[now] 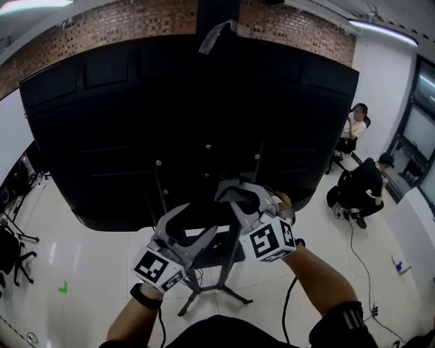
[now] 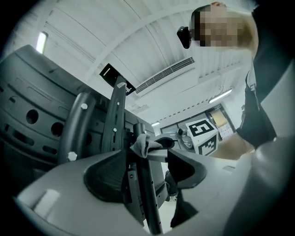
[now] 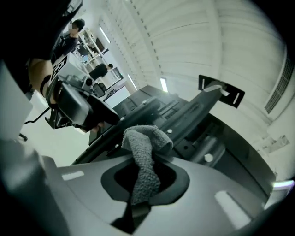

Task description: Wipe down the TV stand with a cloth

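Near the frame's centre, the right gripper (image 3: 144, 182) has its fingers clamped on the grey cloth (image 3: 146, 150) beside the TV stand (image 1: 230, 262), while the left gripper (image 2: 140, 177) has its fingers apart around the post (image 2: 148, 203).

A brick wall (image 1: 136, 20) runs along the top of the head view from eleven to one o'clock. At three o'clock a person in white (image 1: 353, 128) sits, and a person in black (image 1: 363, 185) sits lower, just beside. A green mark (image 1: 63, 288) lies on the white floor (image 1: 88, 258) at eight o'clock.
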Action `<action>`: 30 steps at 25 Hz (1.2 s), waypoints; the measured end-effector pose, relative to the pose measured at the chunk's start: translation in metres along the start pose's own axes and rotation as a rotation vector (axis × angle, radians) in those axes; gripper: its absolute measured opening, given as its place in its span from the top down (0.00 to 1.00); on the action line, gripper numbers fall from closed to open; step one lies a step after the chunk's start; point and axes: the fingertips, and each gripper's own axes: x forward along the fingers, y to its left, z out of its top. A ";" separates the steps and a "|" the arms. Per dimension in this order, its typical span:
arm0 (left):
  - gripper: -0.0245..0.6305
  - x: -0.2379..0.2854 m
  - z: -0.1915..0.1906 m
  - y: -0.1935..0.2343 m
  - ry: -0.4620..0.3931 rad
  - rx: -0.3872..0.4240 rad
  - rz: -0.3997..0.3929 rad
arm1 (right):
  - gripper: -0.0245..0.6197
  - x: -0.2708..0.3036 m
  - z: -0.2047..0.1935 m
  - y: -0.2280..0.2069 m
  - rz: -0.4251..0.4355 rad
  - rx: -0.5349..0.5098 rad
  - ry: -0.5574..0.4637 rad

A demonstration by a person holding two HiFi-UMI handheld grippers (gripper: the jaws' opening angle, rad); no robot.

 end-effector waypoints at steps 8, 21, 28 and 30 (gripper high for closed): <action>0.50 0.042 0.021 -0.032 -0.041 0.045 -0.088 | 0.91 -0.035 -0.011 -0.090 -0.156 0.133 -0.054; 0.50 0.086 0.008 -0.048 -0.012 0.034 -0.102 | 0.91 -0.007 -0.064 -0.134 -0.133 0.186 0.004; 0.50 0.103 -0.001 -0.055 -0.004 0.026 -0.111 | 0.91 -0.026 -0.096 -0.152 -0.174 0.196 0.022; 0.50 0.110 -0.004 -0.061 -0.004 0.021 -0.119 | 0.91 -0.035 -0.109 -0.163 -0.197 0.217 0.038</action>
